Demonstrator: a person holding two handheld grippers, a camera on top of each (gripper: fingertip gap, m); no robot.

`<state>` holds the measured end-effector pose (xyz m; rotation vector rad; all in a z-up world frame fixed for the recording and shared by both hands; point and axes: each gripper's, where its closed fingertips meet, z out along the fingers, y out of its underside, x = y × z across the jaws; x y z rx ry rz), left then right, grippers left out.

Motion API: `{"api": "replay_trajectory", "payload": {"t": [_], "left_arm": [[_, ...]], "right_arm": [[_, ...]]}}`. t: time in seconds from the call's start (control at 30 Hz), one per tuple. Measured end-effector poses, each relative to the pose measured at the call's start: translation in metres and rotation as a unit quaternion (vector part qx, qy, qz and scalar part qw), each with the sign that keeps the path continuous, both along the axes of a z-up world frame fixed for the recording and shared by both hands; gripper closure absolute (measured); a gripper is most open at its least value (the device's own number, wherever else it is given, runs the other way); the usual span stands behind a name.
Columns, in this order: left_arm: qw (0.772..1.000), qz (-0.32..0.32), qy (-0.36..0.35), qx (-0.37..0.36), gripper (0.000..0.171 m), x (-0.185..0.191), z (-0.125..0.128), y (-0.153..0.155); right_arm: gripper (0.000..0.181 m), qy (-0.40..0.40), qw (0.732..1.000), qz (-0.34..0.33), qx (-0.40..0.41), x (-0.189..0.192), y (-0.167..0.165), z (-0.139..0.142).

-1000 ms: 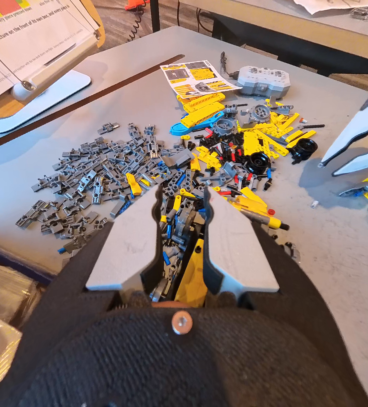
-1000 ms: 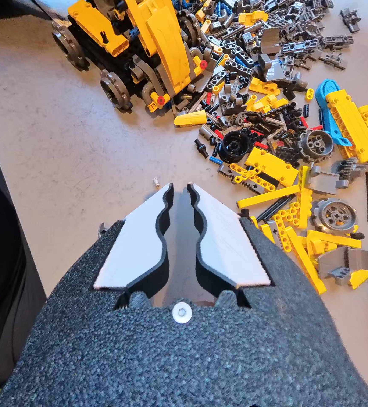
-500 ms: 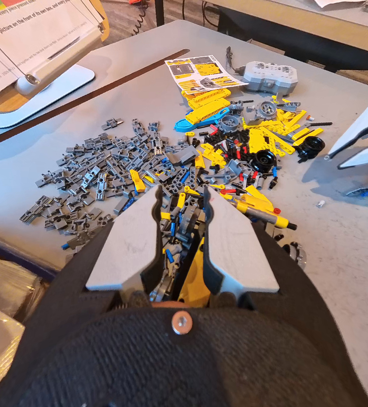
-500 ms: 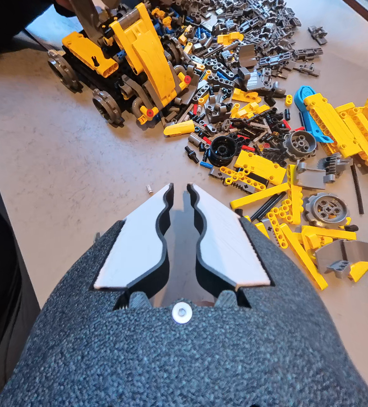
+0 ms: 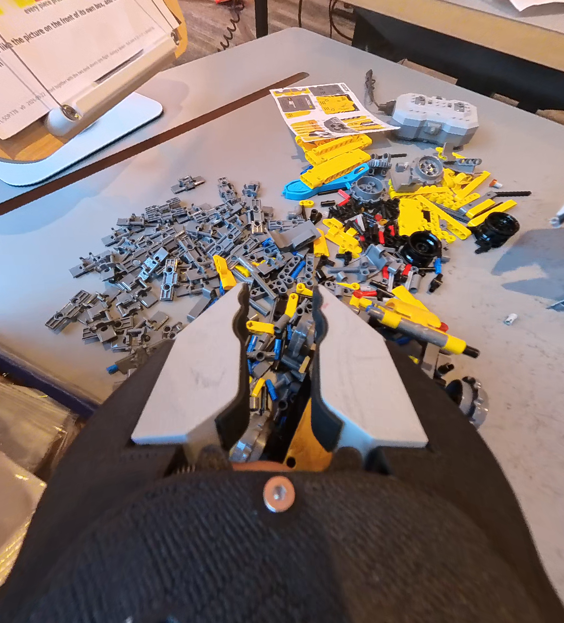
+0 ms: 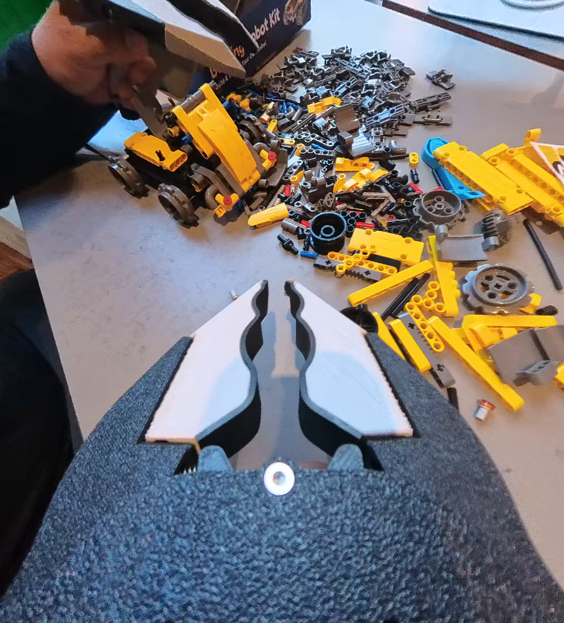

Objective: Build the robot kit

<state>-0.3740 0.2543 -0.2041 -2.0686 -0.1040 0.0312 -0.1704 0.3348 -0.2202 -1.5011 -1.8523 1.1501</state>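
Yellow-and-black brick vehicle (image 6: 219, 145): clamped by left gripper (image 5: 280, 288).
Right gripper (image 6: 276, 283): barely parted, empty, above bare grey table (image 6: 122, 269).
Risk: a slipping grip likely tips the vehicle into the loose plastic pieces (image 5: 179, 256) ahead.

bricks (image 6: 386, 242): glossy plastic | table (image 6: 138, 269): matt (scuffed) | sheet (image 5: 327, 108): paper

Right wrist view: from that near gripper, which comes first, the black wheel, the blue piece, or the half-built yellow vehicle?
From the right gripper:
1. Black wheel, just ahead, slightly right.
2. Yellow vehicle, farther ahead on the left, under the other gripper.
3. Blue piece, far right, beneath yellow beams.
Two and three are close to call.
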Motion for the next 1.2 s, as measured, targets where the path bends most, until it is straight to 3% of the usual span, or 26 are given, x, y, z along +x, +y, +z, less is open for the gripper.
{"api": "replay_trajectory", "payload": {"t": [0.17,0.33,0.6,0.73,0.83,1.2], "left_arm": [[1.0,0.002,-0.002,-0.002,0.136,-0.001,-0.002,0.0],[1.0,0.0,-0.002,-0.002,0.134,-0.001,-0.002,0.001],[1.0,-0.002,0.001,-0.003,0.134,0.0,-0.003,0.001],[1.0,-0.002,-0.001,-0.002,0.134,0.0,-0.002,0.001],[1.0,-0.002,-0.001,-0.001,0.134,0.0,-0.001,0.0],[1.0,-0.008,-0.002,-0.001,0.134,0.002,-0.001,0.001]], "right_arm": [[0.169,-0.006,1.0,0.011,-0.002,0.002,-0.004,-0.008],[0.161,-0.008,0.995,0.085,0.042,0.006,-0.027,-0.013],[0.161,-0.102,0.978,0.152,0.104,-0.002,-0.04,-0.035],[0.156,-0.184,0.962,0.19,0.062,-0.002,-0.05,-0.043],[0.158,-0.232,0.951,0.198,0.057,-0.001,-0.045,-0.056],[0.15,-0.207,0.961,0.174,0.056,-0.003,-0.034,-0.051]]}}
